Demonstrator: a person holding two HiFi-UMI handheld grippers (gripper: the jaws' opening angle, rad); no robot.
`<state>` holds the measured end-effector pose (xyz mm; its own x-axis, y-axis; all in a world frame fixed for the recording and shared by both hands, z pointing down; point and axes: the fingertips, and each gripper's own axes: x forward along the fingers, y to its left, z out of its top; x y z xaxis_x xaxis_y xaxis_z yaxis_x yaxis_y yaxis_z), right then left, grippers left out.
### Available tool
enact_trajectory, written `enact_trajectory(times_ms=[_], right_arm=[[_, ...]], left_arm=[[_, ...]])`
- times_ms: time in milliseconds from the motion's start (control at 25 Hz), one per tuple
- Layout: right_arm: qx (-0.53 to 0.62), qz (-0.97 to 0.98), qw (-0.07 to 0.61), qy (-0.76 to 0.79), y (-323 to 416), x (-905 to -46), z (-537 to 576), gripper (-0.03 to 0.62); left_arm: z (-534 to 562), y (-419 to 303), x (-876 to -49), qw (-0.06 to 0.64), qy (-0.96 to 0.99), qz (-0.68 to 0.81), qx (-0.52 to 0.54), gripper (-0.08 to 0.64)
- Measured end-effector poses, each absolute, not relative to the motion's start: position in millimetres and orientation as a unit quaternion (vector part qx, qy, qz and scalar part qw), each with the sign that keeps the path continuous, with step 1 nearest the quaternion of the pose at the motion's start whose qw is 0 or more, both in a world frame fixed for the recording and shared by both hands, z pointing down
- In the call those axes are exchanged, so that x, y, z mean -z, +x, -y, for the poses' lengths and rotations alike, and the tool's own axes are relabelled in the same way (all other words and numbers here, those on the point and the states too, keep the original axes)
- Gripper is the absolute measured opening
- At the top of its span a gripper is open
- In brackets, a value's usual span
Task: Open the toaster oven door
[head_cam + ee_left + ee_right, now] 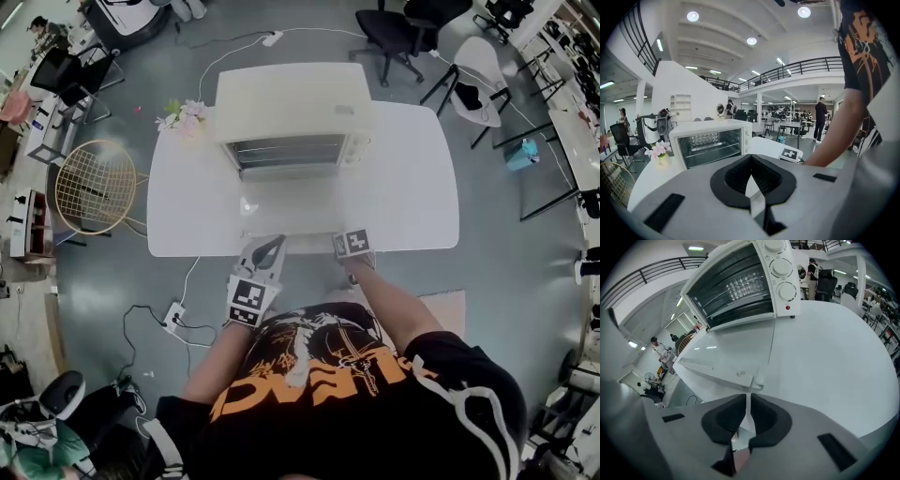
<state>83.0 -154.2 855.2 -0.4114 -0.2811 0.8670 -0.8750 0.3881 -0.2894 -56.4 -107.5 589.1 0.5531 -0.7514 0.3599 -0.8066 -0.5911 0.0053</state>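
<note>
A white toaster oven (286, 117) stands at the back middle of the white table (403, 187). Its glass door (731, 357) lies folded down flat in front of it, handle (717, 376) at the near edge, and the racks inside show. My right gripper (747, 397) hovers just short of that handle, its jaws a narrow slit apart with nothing between them. It sits at the table's front edge (352, 242). My left gripper (270, 246) is beside it at the front edge, jaws together and empty (750, 159), facing the oven (710, 145).
A small vase of pink flowers (183, 117) stands on the table left of the oven. A round wire chair (94, 187) is off the table's left side. Office chairs (398, 33) stand behind, and a power strip (173, 317) with cables lies on the floor.
</note>
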Motion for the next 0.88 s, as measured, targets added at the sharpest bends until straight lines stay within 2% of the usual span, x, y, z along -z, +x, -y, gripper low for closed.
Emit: enact_trajectory(times_ms=[240,440,880], right_arm=[[-0.394,0.747,0.352,0.402,103.2,-843.4,137.3,0.043],[-0.367,0.764,0.287,0.447,127.7,-798.5,151.2,0.035],[-0.245,0.854,0.163,0.429,84.9,-654.0,195.1,0.020]], left_arm=[[106.5,-55.7,-586.7,0.079,0.882,0.438,-0.157,0.021],[115.6,-66.5,-581.8,0.079,0.878,0.450,-0.142,0.021],[133.1,-63.5,-545.5,0.062,0.885,0.451,-0.097,0.021]])
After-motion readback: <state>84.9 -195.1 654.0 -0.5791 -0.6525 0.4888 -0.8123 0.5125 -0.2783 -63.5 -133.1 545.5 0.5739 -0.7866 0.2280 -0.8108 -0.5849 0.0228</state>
